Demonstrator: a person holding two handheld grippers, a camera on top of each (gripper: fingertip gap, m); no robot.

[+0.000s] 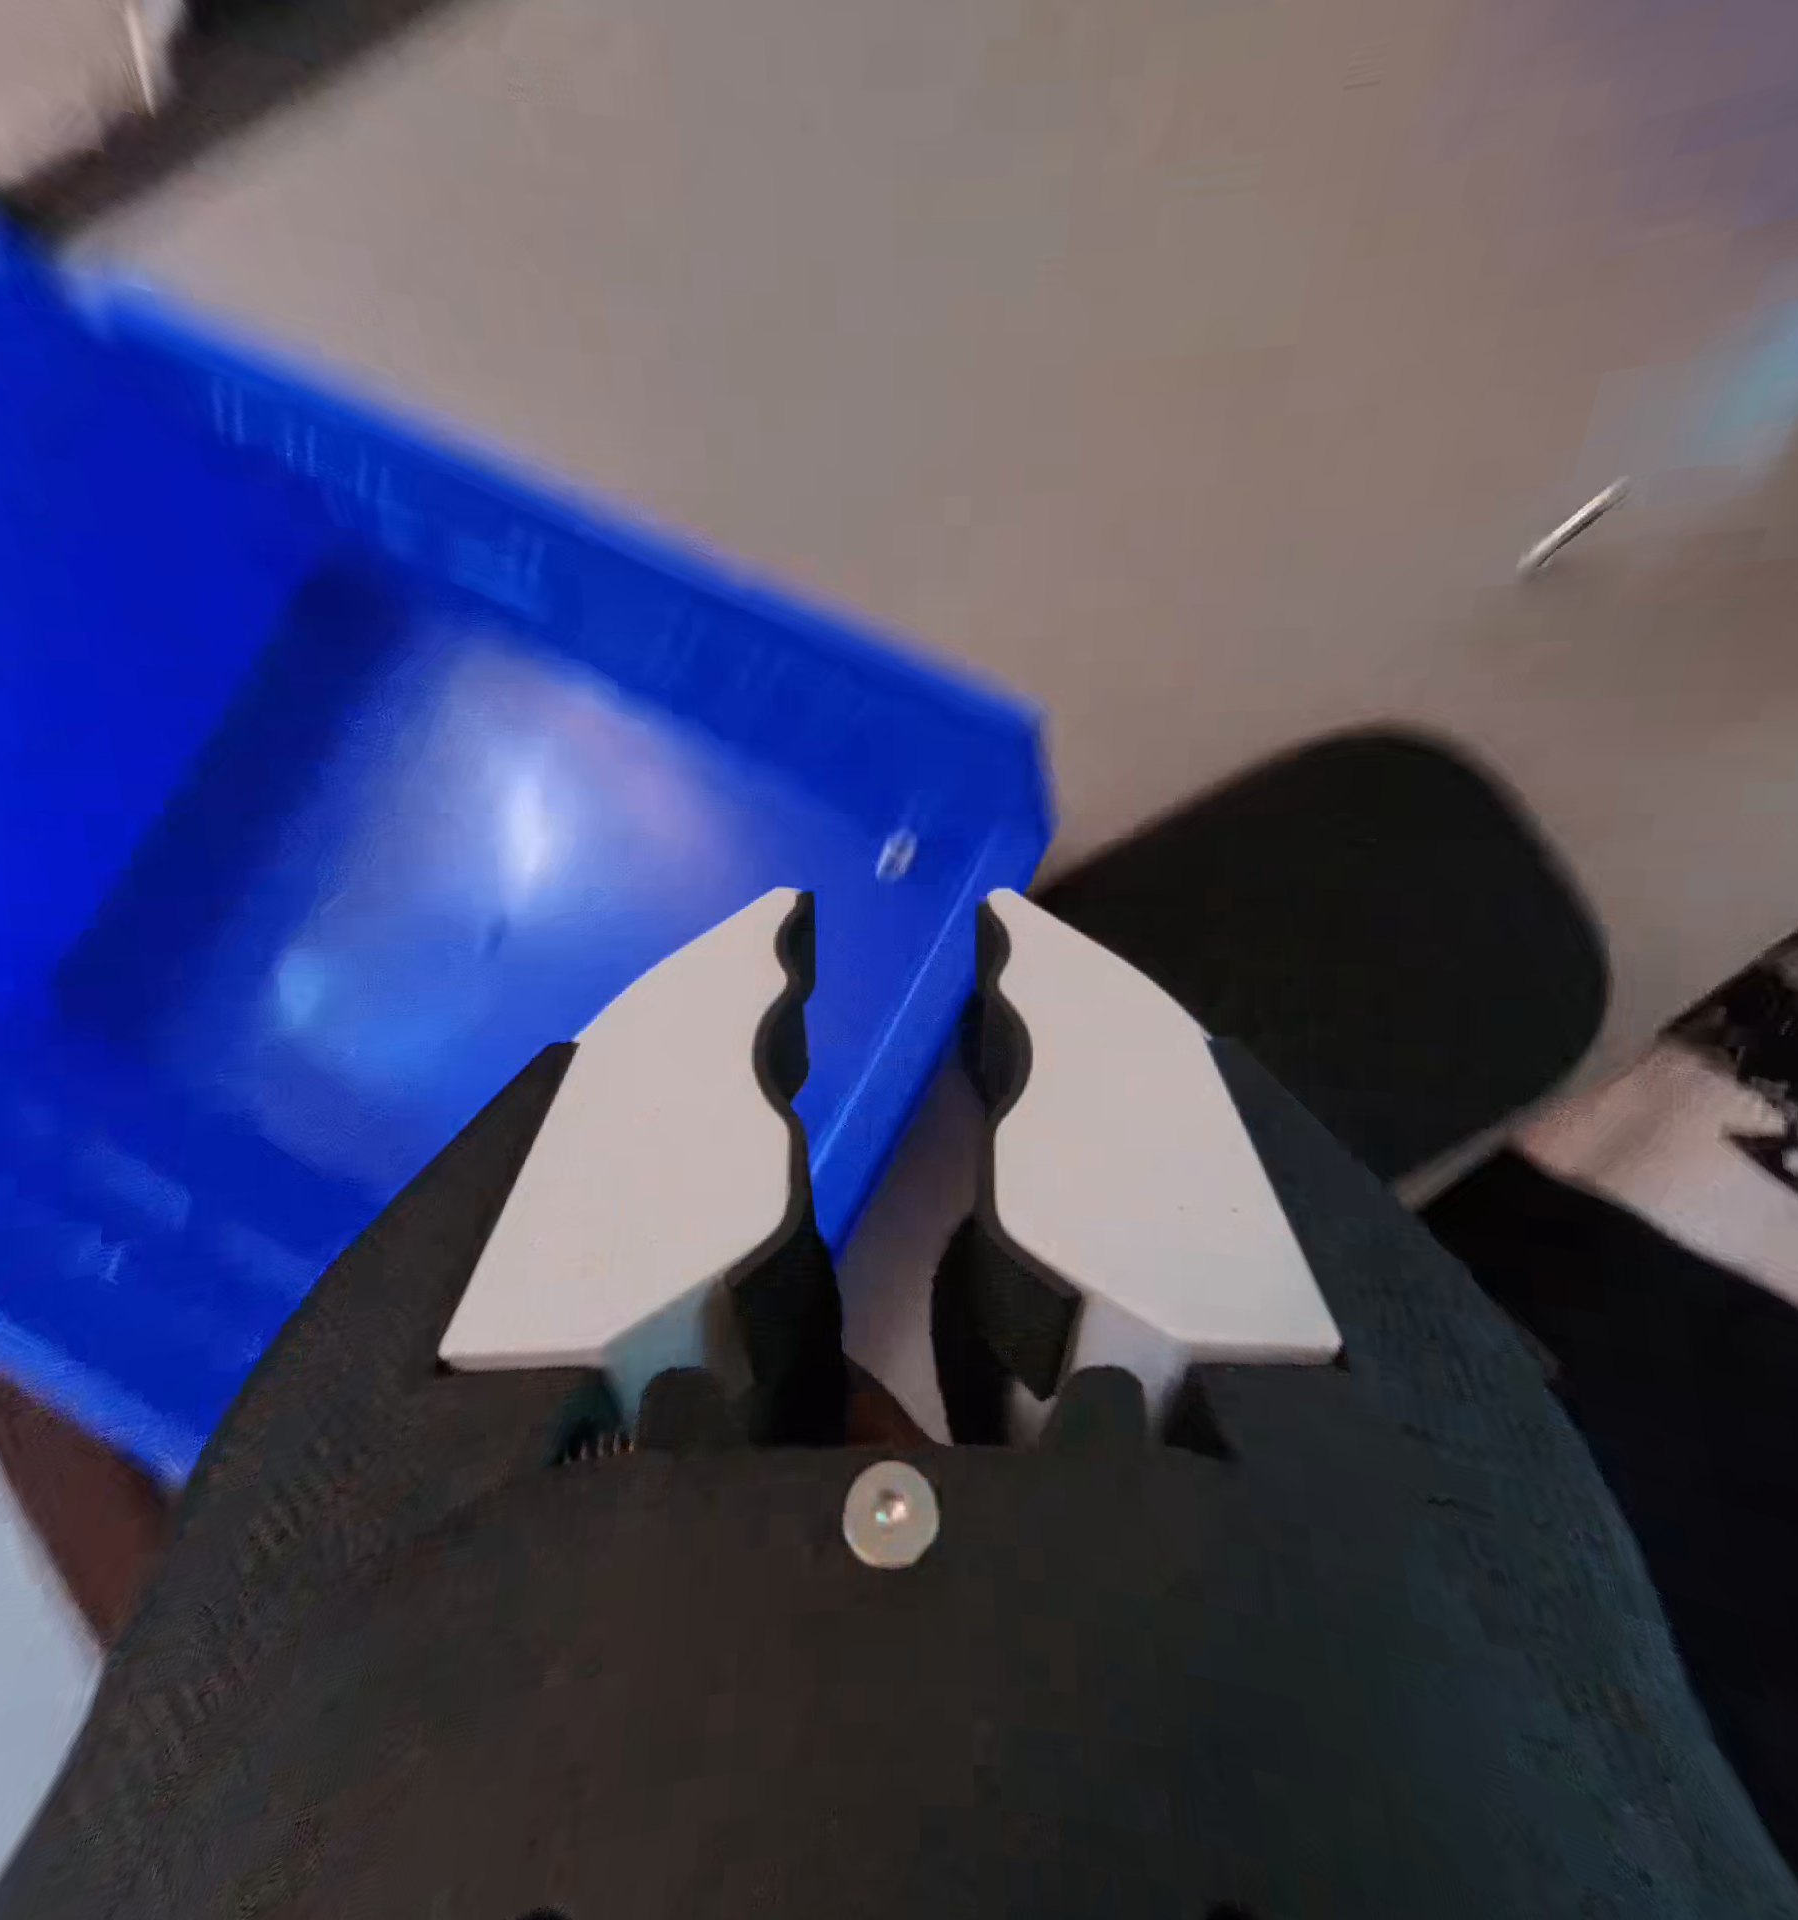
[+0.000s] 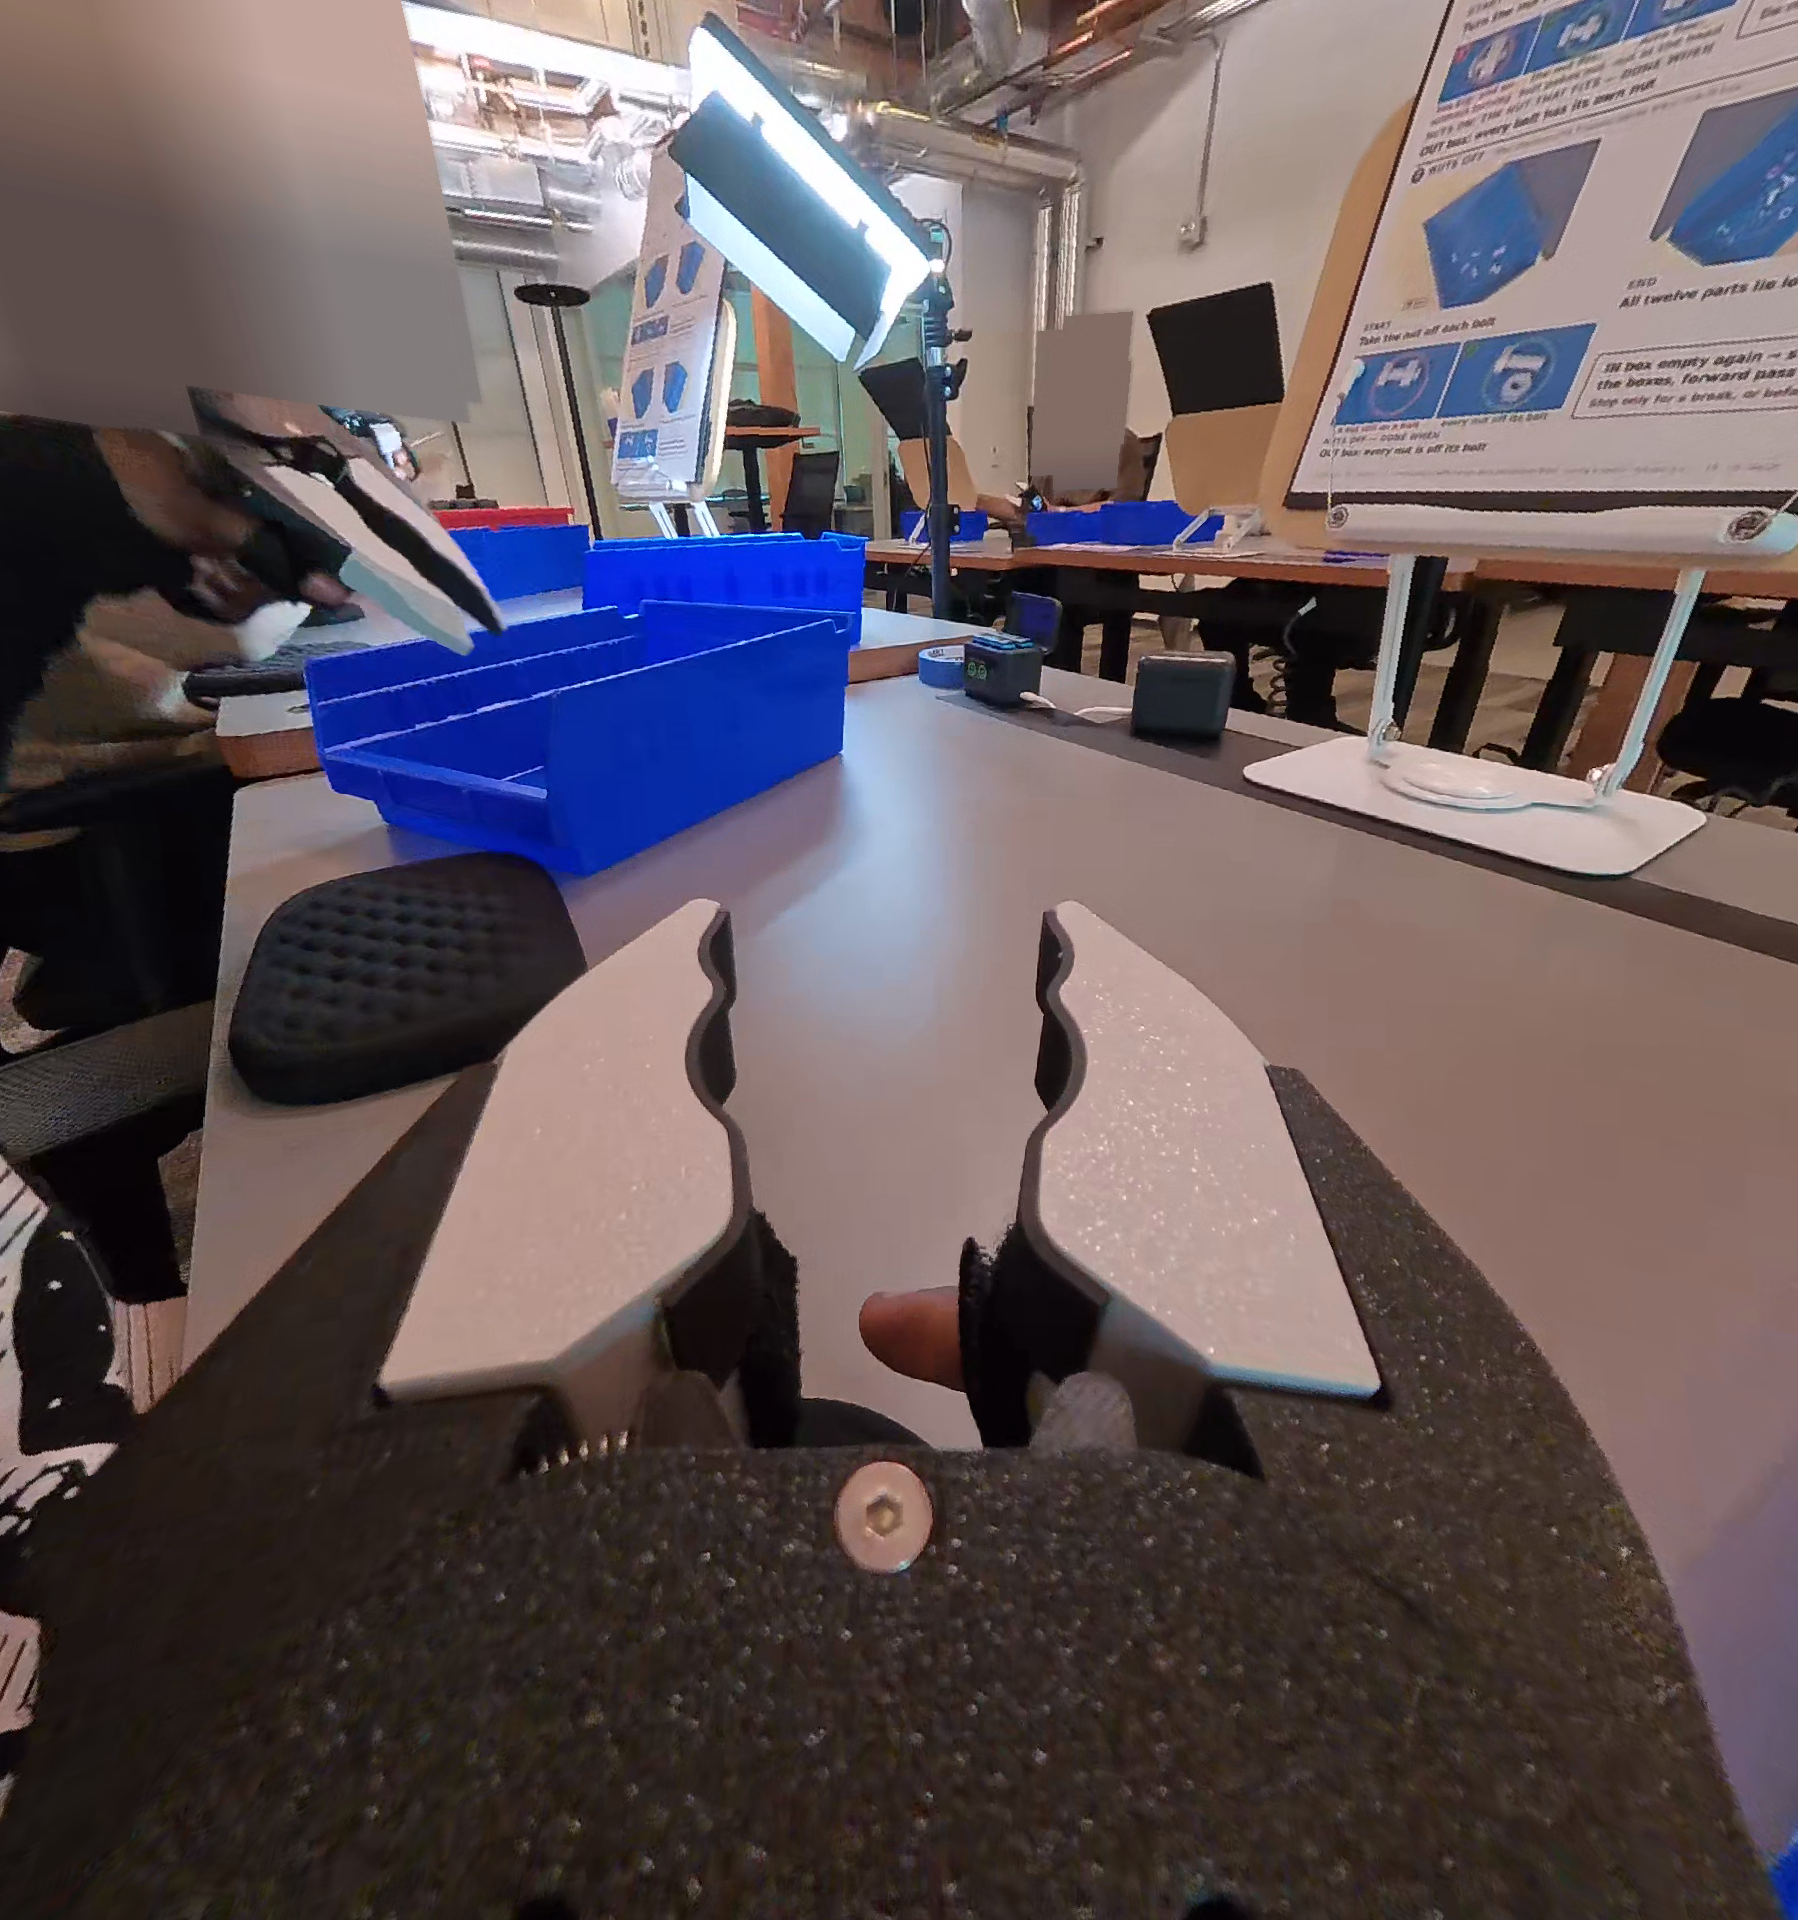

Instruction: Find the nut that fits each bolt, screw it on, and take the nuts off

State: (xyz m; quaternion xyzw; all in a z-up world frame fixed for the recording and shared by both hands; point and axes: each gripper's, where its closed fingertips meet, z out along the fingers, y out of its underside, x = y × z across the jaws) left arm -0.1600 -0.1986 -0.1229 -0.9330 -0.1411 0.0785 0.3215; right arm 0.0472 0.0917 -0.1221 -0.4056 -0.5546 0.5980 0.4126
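Both tools point(image 2: 882, 914) apparently bare, open

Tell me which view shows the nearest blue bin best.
The right wrist view: the blue bin is sharp and whole on the grey table, beside the black pad. The left wrist view looks down into the same blue bin from above, but it is motion-blurred and cropped.

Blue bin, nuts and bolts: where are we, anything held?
Done: nothing can be confirmed. The blue bin looks nearly bare, with one small blurred metal piece near its wall. In hand: nothing. The left gripper is open over the bin's edge, and the right gripper is open over bare table. Left: every matching and unscrewing step; no nut-bolt pair is visible.
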